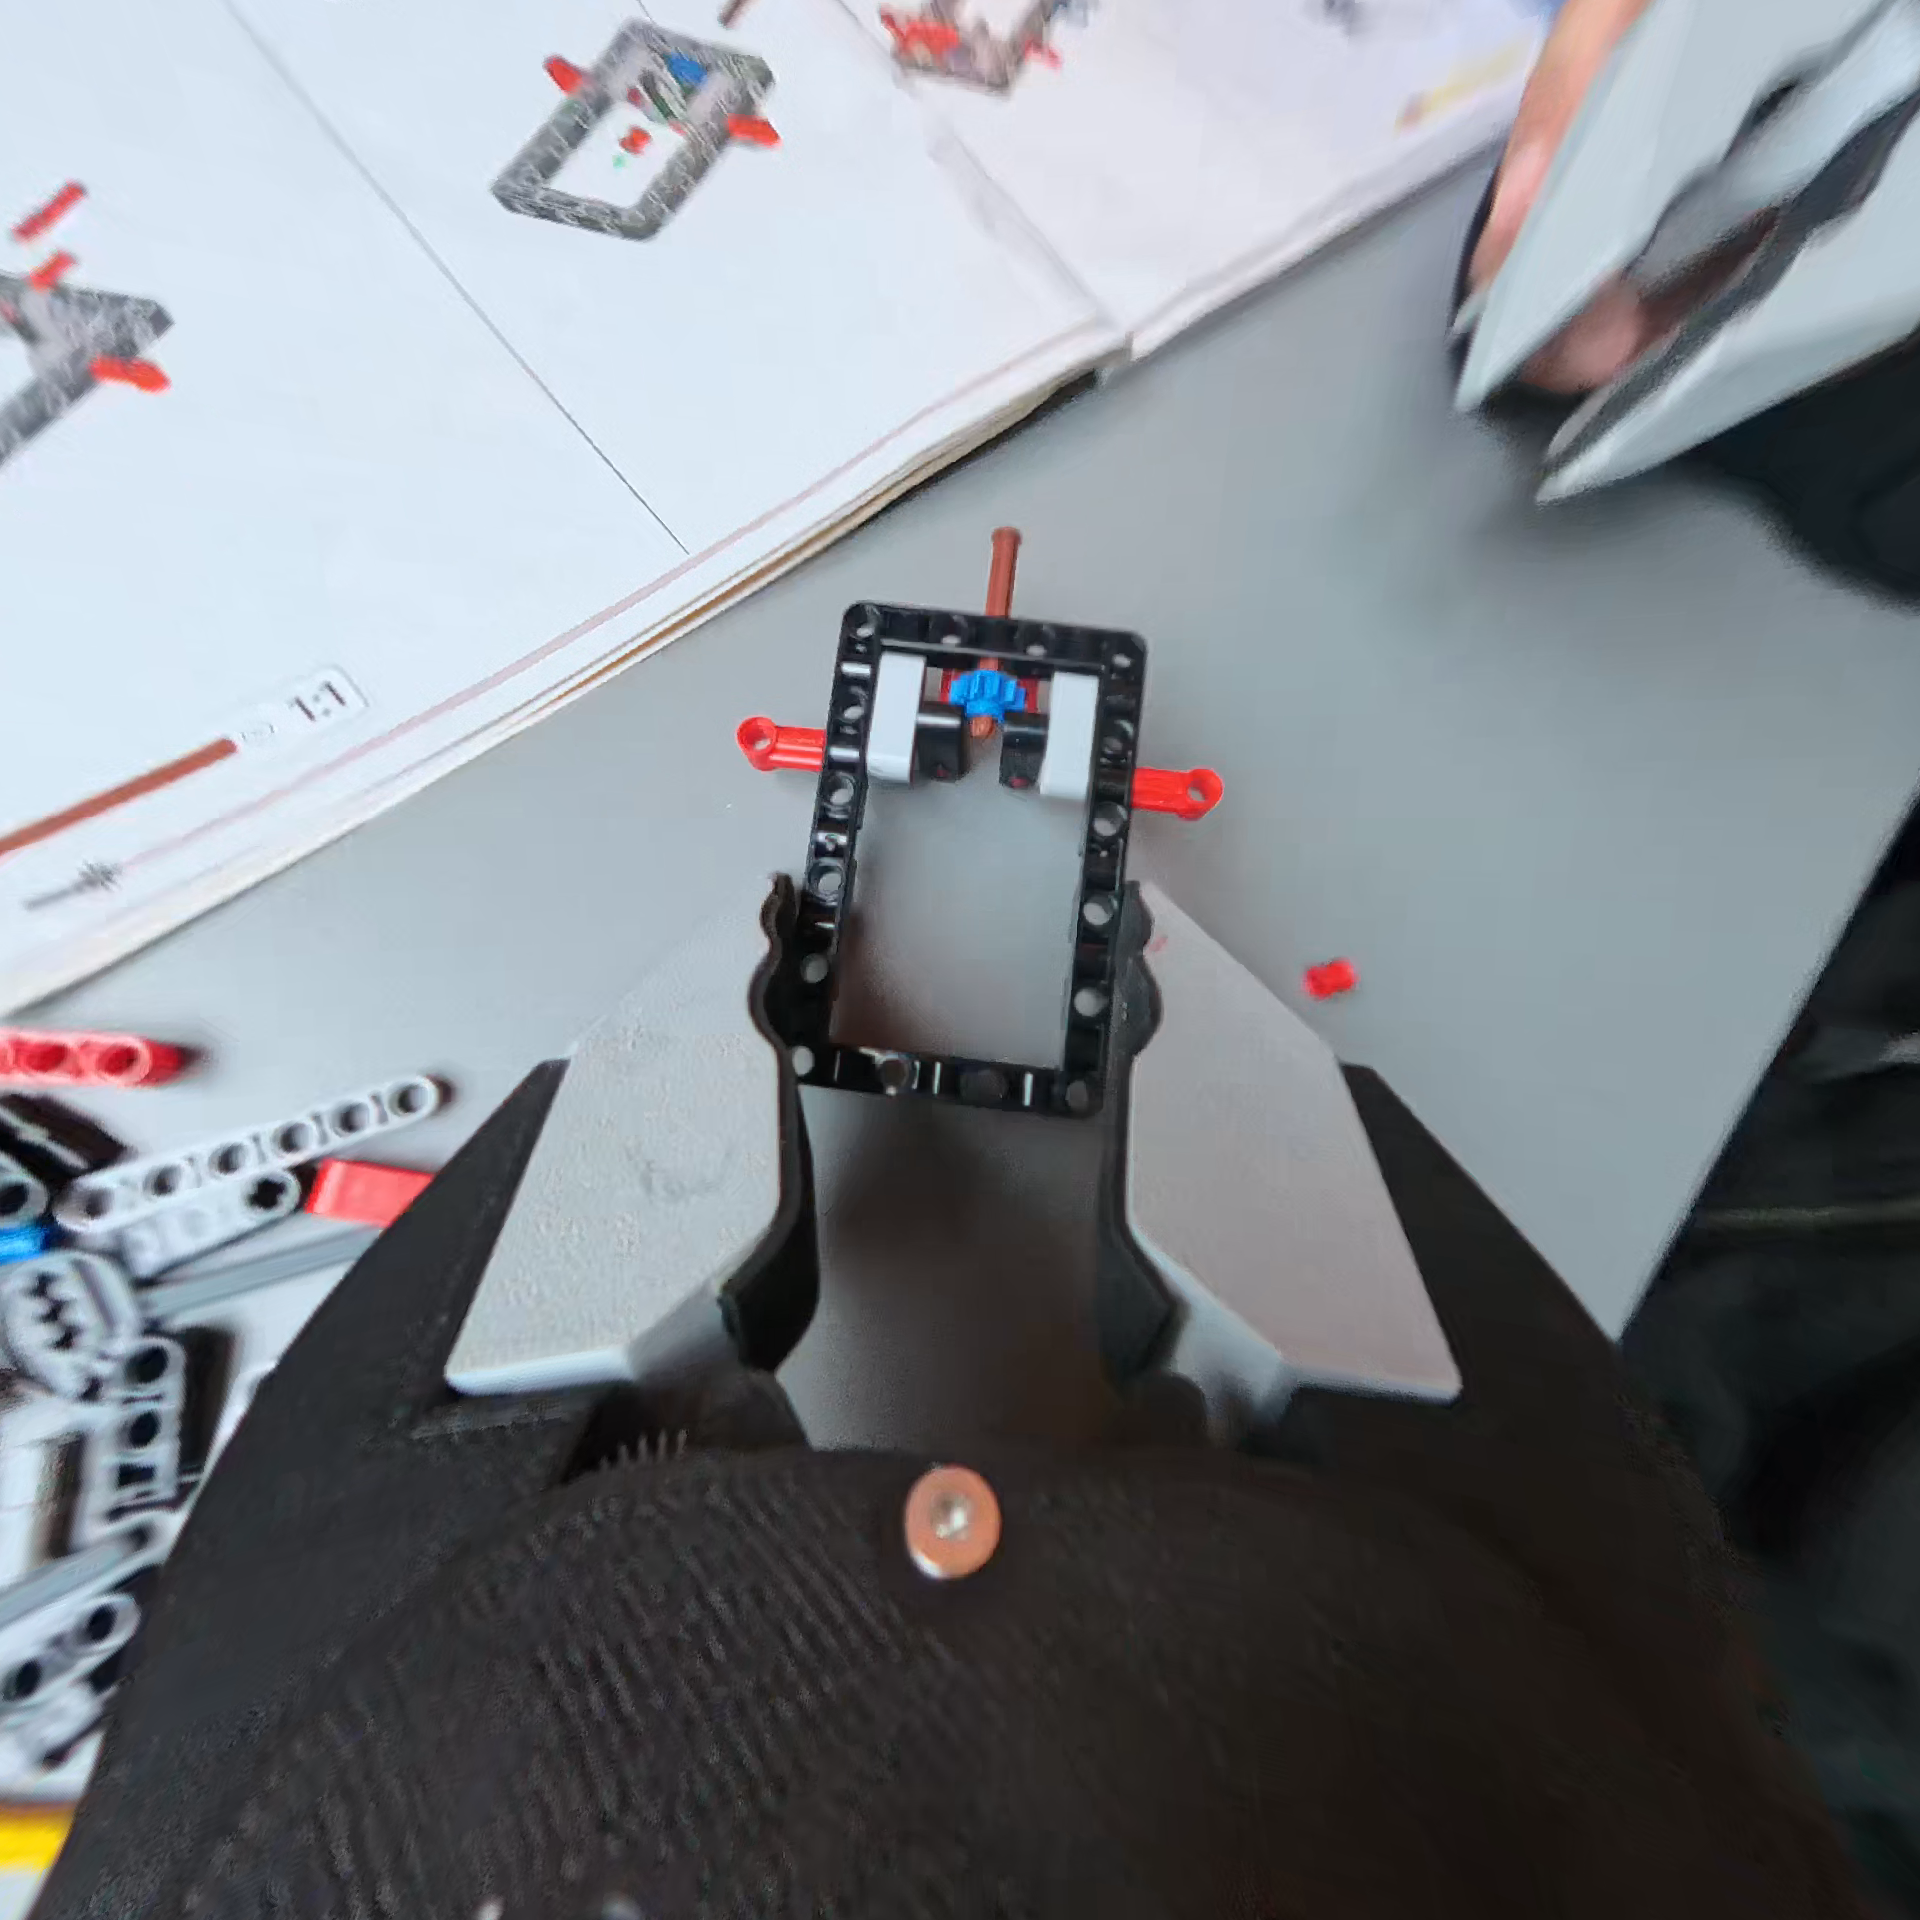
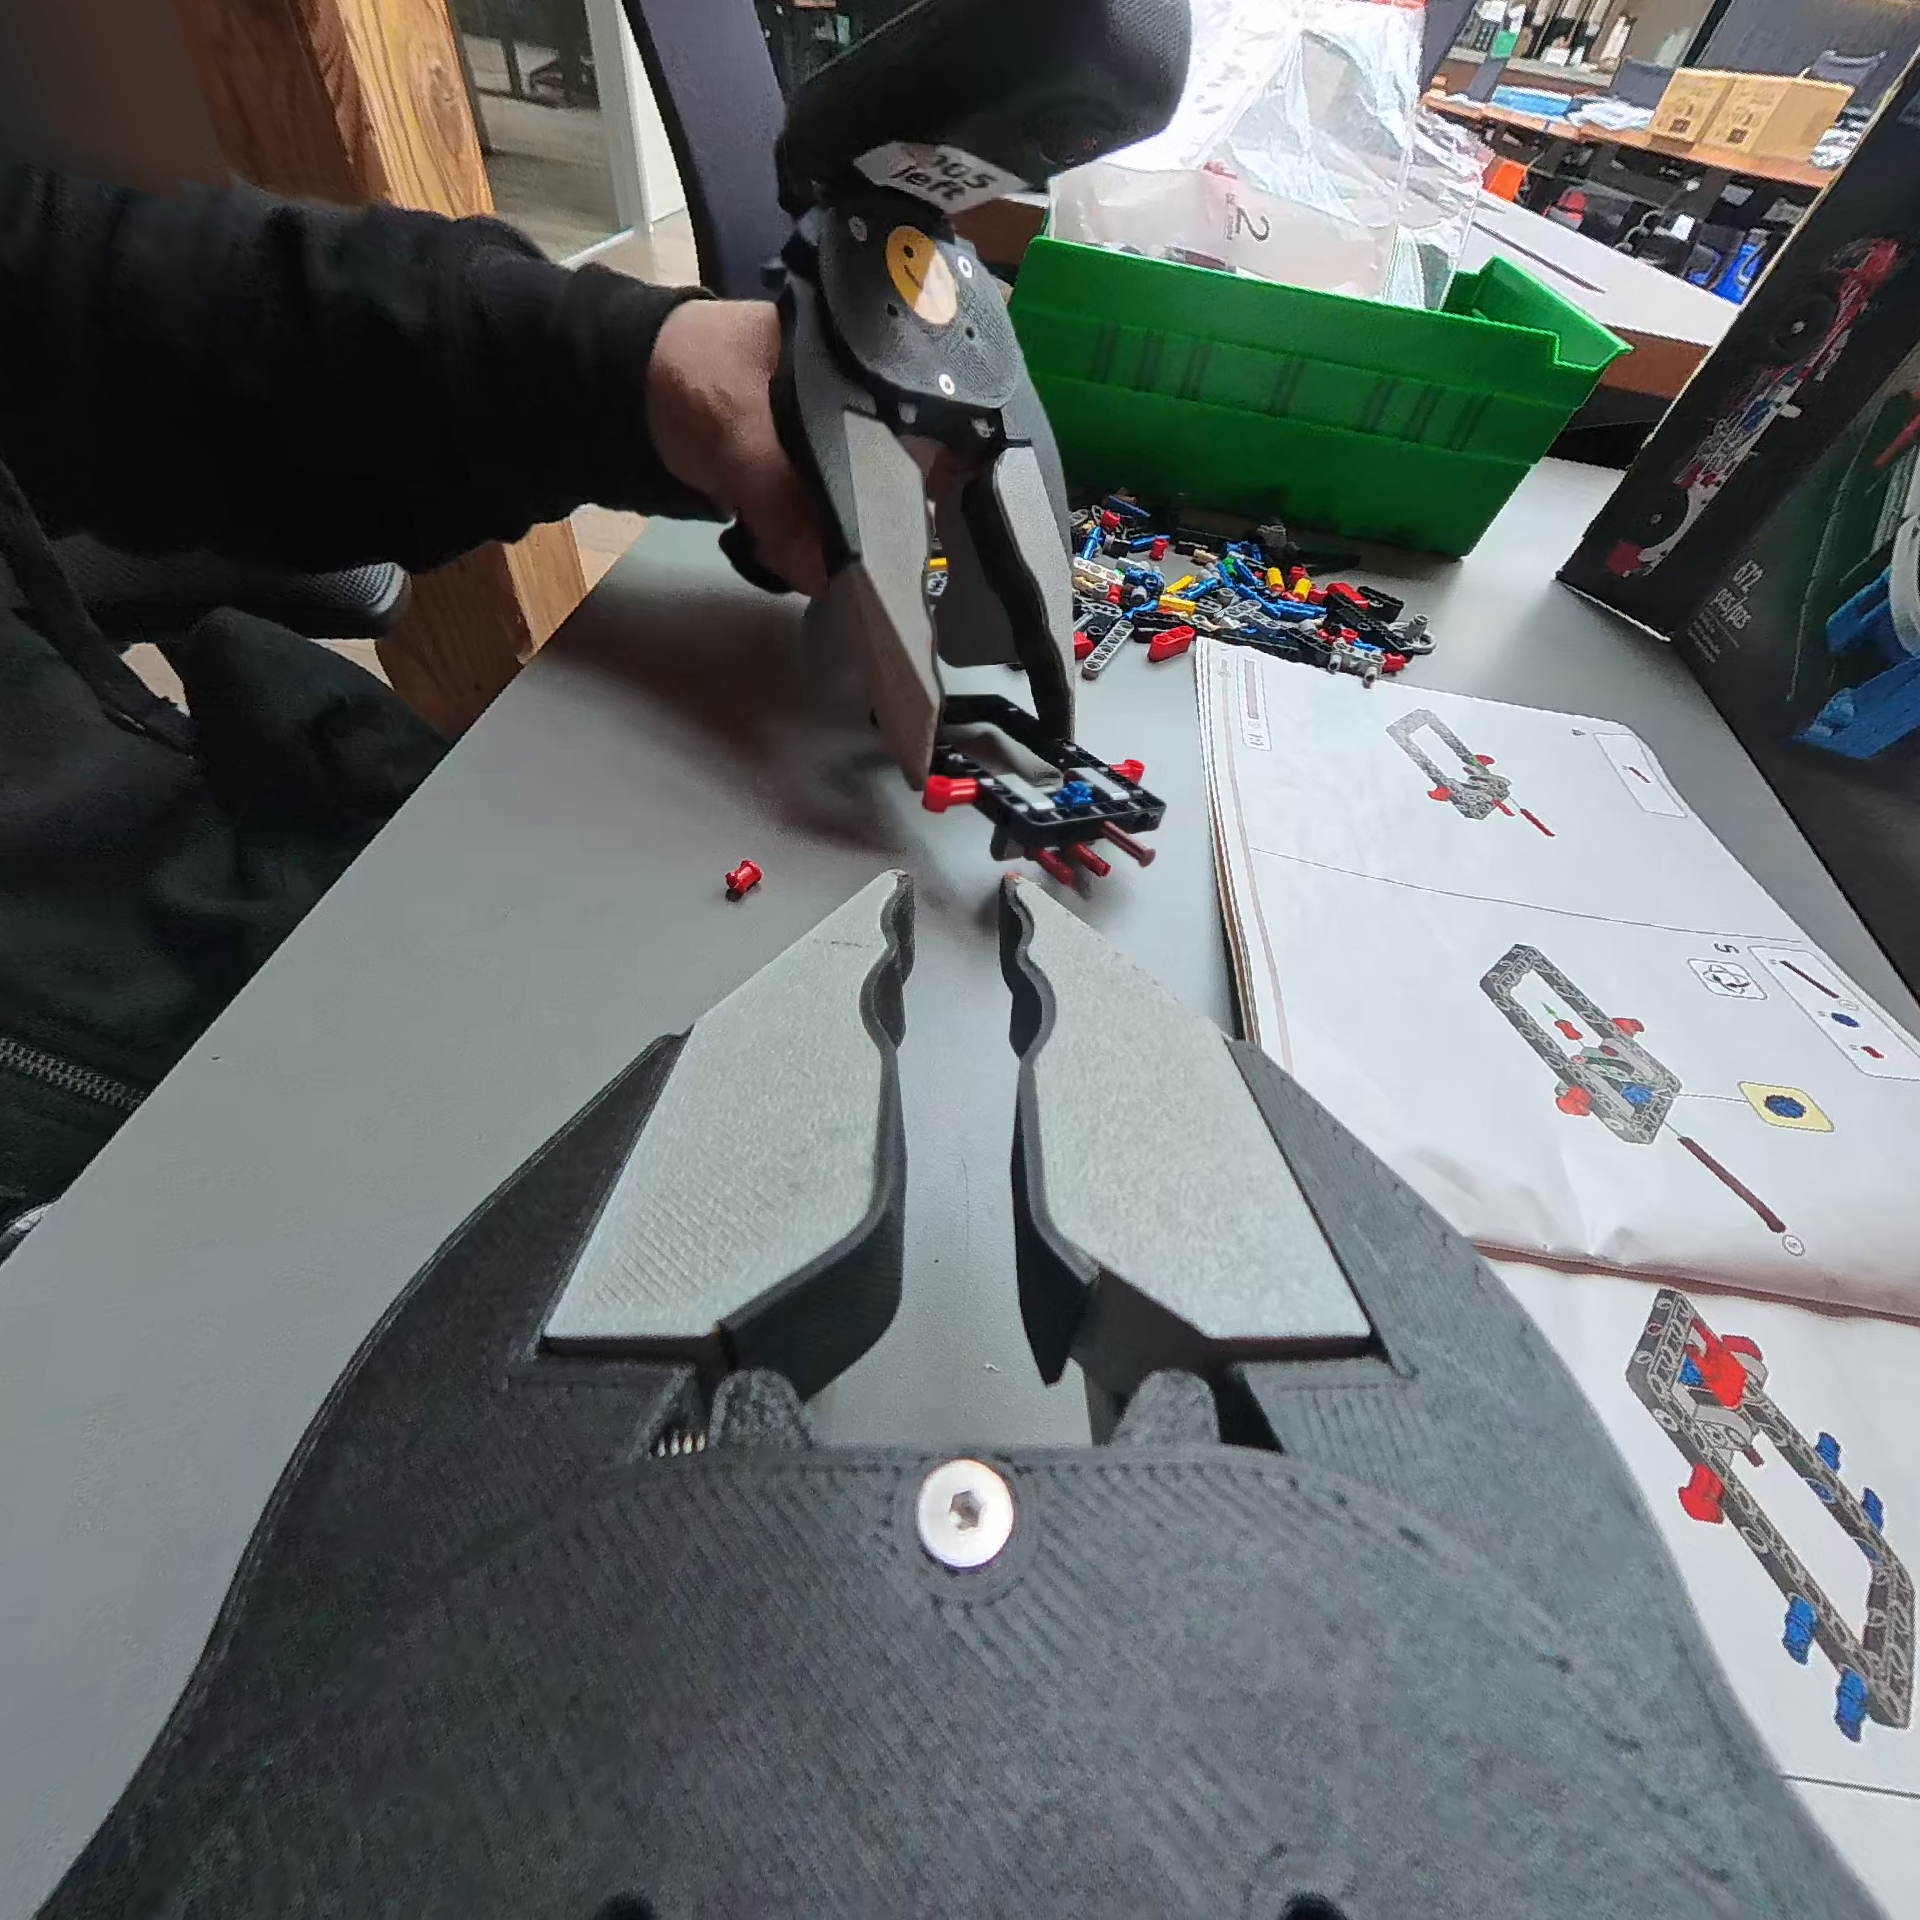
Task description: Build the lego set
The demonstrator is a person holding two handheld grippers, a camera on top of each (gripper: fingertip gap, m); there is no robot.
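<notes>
Firmly clamped between the left gripper (image 1: pixel 951 925) fingertips: black rectangular frame (image 1: pixel 977 852), gripped by its two long sides near the rear end, carried low over the grey table (image 1: pixel 1455 727). Fitted at the frame's far end: blue gear (image 1: pixel 987 694) on a brown axle (image 1: pixel 1003 582), grey and black blocks either side, red pins (image 1: pixel 774 740) jutting out left and right. Further off, right gripper (image 2: pixel 956 883) parted by a narrow gap, holding nothing, pointed at the frame from nearby. Lying loose beside it: small red piece (image 2: pixel 742 879). Beyond: open instruction booklet (image 2: pixel 1558 935), pile of loose parts (image 2: pixel 1247 603), green bin (image 2: pixel 1299 395)
</notes>
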